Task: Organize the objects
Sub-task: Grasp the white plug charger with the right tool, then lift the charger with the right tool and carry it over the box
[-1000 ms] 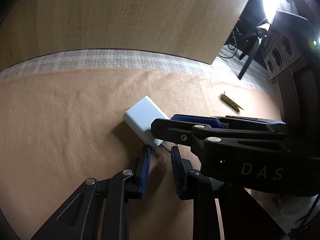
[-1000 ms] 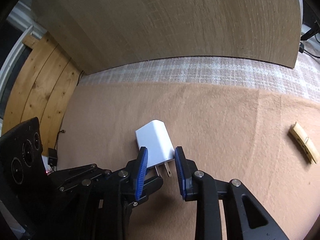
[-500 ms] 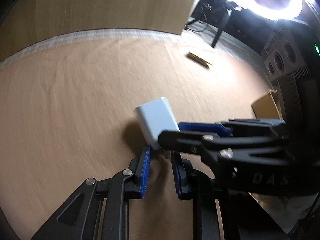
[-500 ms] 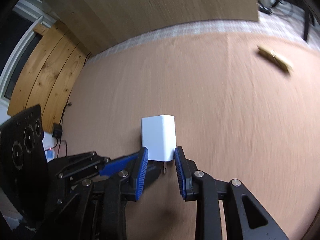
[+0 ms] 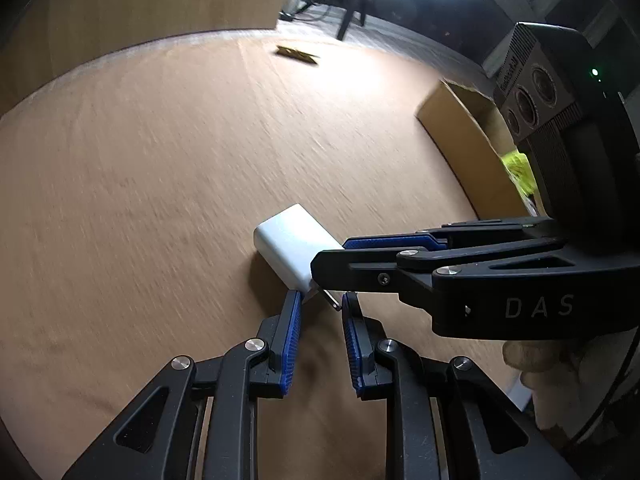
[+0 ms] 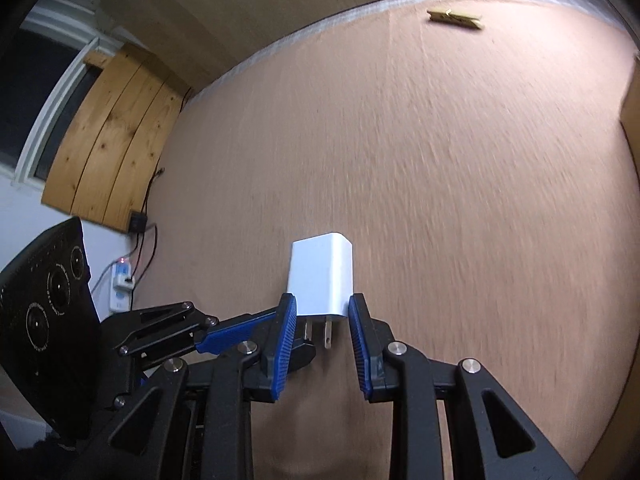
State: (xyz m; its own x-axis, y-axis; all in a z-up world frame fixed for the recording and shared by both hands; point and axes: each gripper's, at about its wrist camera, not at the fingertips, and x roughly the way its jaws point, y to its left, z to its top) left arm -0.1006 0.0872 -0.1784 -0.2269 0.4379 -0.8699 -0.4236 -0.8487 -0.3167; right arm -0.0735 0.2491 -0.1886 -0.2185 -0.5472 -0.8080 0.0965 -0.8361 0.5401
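brown table [image 6: 460,160] | white charger [image 6: 322,278] clamped between right claw [image 6: 322,312] pads

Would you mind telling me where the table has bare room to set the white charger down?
The brown cloth is bare between the white charger and the clothespin, and leftward toward the wooden panel. It is crowded at the cardboard box on the right, and where both tools meet.

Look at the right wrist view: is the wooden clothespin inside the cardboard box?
No, the wooden clothespin lies on the brown cloth, apart from the cardboard box.
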